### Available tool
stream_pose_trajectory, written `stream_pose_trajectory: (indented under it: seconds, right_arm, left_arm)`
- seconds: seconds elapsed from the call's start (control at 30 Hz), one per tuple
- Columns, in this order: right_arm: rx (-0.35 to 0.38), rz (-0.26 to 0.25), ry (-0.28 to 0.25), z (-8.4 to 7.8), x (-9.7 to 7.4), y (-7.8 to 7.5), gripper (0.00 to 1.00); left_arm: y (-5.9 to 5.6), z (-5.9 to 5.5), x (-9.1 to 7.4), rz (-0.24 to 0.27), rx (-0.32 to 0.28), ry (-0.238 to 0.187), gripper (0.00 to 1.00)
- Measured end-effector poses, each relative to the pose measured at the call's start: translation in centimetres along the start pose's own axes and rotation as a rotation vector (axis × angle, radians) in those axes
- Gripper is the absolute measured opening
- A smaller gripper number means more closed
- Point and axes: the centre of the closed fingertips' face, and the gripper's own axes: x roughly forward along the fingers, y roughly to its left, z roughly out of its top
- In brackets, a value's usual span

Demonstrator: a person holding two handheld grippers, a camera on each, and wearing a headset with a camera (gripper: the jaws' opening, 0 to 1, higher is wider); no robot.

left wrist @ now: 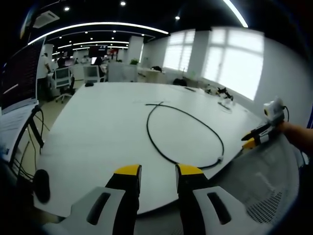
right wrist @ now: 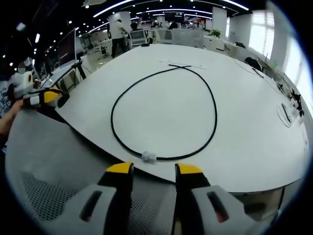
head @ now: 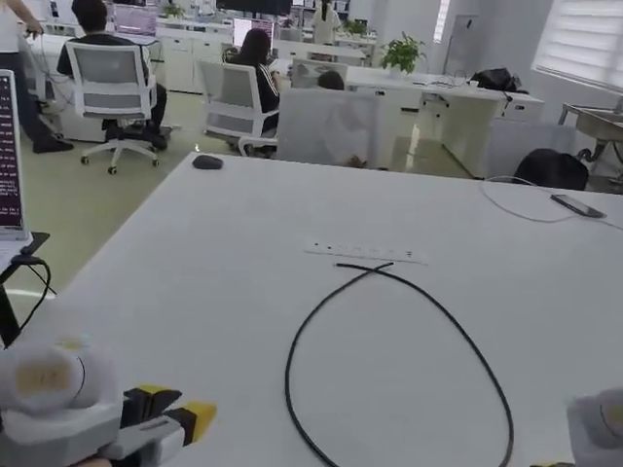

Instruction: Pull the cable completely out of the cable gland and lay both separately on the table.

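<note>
A black cable (head: 288,365) lies in a big loop on the white table (head: 195,282), its ends crossing at the far side. In the right gripper view the cable (right wrist: 113,117) ends in a small white cable gland (right wrist: 148,156) near the table's front edge, just ahead of my right gripper (right wrist: 154,171), which is open and holds nothing. The left gripper view has the cable (left wrist: 148,132) and gland (left wrist: 221,159) ahead and to the right. My left gripper (left wrist: 157,171) is open and empty at the front left edge (head: 180,407). My right gripper's body (head: 596,428) sits at the bottom right.
A white socket strip (head: 365,253) is set into the table beyond the loop. A dark mouse (head: 207,162) lies far left, a phone (head: 577,205) with a white lead far right. A monitor (head: 8,156) stands at the left. A grey mesh chair (right wrist: 58,196) is below the grippers.
</note>
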Motion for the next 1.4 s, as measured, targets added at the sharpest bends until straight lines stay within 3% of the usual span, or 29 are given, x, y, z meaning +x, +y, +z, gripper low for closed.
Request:
stream_pose_trajectory:
  seconds: [0.3,0.43,0.5,0.6,0.63,0.73,0.83,0.93,1.03,1.13,1.2,1.27,1.33,1.4]
  right_arm:
    - [0.022,0.004,0.003,-0.1,0.0,-0.1,0.35]
    - [0.002,0.034,0.024,-0.4,0.0,0.6,0.32]
    - [0.003,0.036,0.021,-0.4,0.0,0.6,0.31]
    - [0.001,0.043,0.025,-0.5,0.0,0.8,0.31]
    - [-0.004,0.051,0.029,-0.5,0.0,1.0,0.31]
    - [-0.022,0.069,0.033,-0.7,0.1,1.3,0.30]
    - [-0.038,0.077,0.035,-0.7,0.1,1.5,0.29]
    - [-0.057,0.086,0.027,-0.6,0.1,1.7,0.30]
    - [-0.059,0.091,0.022,-0.5,0.1,1.7,0.31]
    - [-0.063,0.094,0.013,-0.3,0.1,1.7,0.31]
    - [-0.066,0.100,0.007,-0.3,0.1,1.8,0.31]
    - [-0.068,0.103,0.003,-0.2,0.1,1.8,0.31]
    - [-0.071,0.110,-0.003,-0.1,0.1,1.9,0.30]
    - [-0.072,0.113,-0.010,0.0,0.0,1.9,0.30]
  left_arm:
    - [-1.1,-0.4,0.3,-0.069,0.039,0.031,0.30]
    - [-1.4,-0.7,0.2,-0.078,0.066,0.048,0.32]
    - [-1.5,-0.6,0.0,-0.083,0.129,0.056,0.34]
    - [-2.0,-0.9,0.0,-0.071,0.289,0.138,0.40]
    - [-2.3,-0.6,-0.1,-0.075,0.321,0.147,0.41]
    - [-4.9,0.6,0.2,-0.150,0.400,0.151,0.40]
    - [-6.4,1.2,1.0,-0.181,0.472,0.187,0.39]
    - [-9.0,1.7,2.6,-0.249,0.463,0.180,0.40]
    - [-11.9,0.6,4.3,-0.326,0.525,0.255,0.39]
    - [-15.1,0.2,5.7,-0.400,0.571,0.275,0.39]
    - [-17.5,-0.6,7.1,-0.453,0.600,0.319,0.39]
    - [-19.5,-1.1,8.4,-0.515,0.628,0.333,0.39]
    - [-20.9,-1.4,9.8,-0.547,0.625,0.351,0.38]
    - [-21.7,-2.3,10.8,-0.572,0.622,0.398,0.38]
